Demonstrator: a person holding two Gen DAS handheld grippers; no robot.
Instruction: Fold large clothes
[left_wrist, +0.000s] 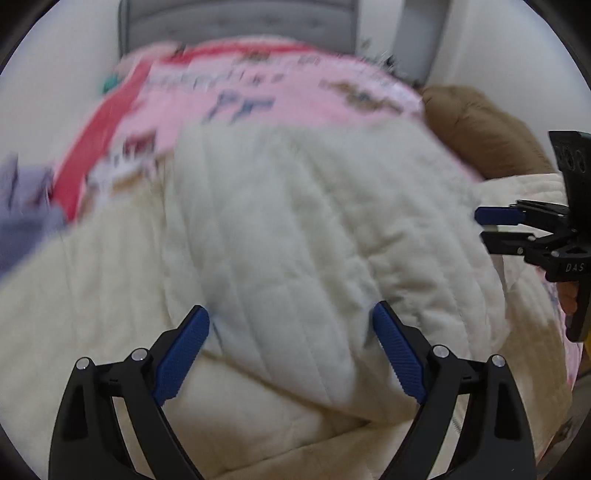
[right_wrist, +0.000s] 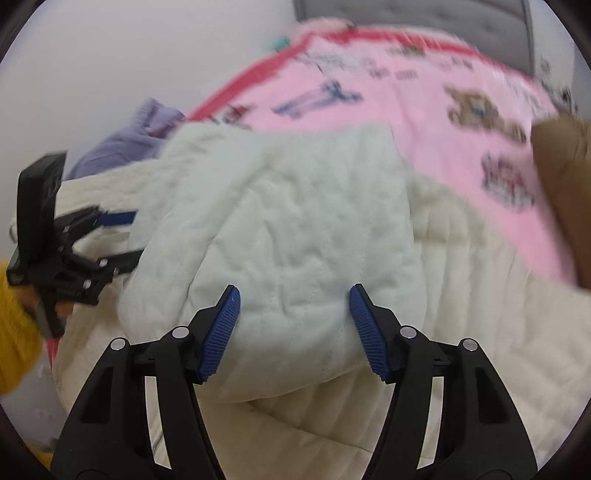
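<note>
A cream quilted jacket (left_wrist: 280, 229) lies on a pink printed bed cover (left_wrist: 236, 99), with one part folded over the rest as a thick pale flap (right_wrist: 291, 221). My left gripper (left_wrist: 291, 321) hovers over the flap's near edge, open, with nothing pinched between its blue pads (left_wrist: 184, 350). My right gripper (right_wrist: 295, 299) is also open above the flap's rounded fold, and its pads (right_wrist: 221, 332) stand clear of the fabric. Each view also shows the other gripper from the side: the right gripper (left_wrist: 484, 225) and the left gripper (right_wrist: 136, 232), both with fingers apart. Both views are blurred.
A purple garment (right_wrist: 129, 136) is bunched at the jacket's left. A brown padded thing (left_wrist: 480, 136) lies at the right. A grey padded headboard (left_wrist: 236, 22) and white wall stand behind the bed. A yellow sleeve (right_wrist: 14, 332) shows at the left gripper's handle.
</note>
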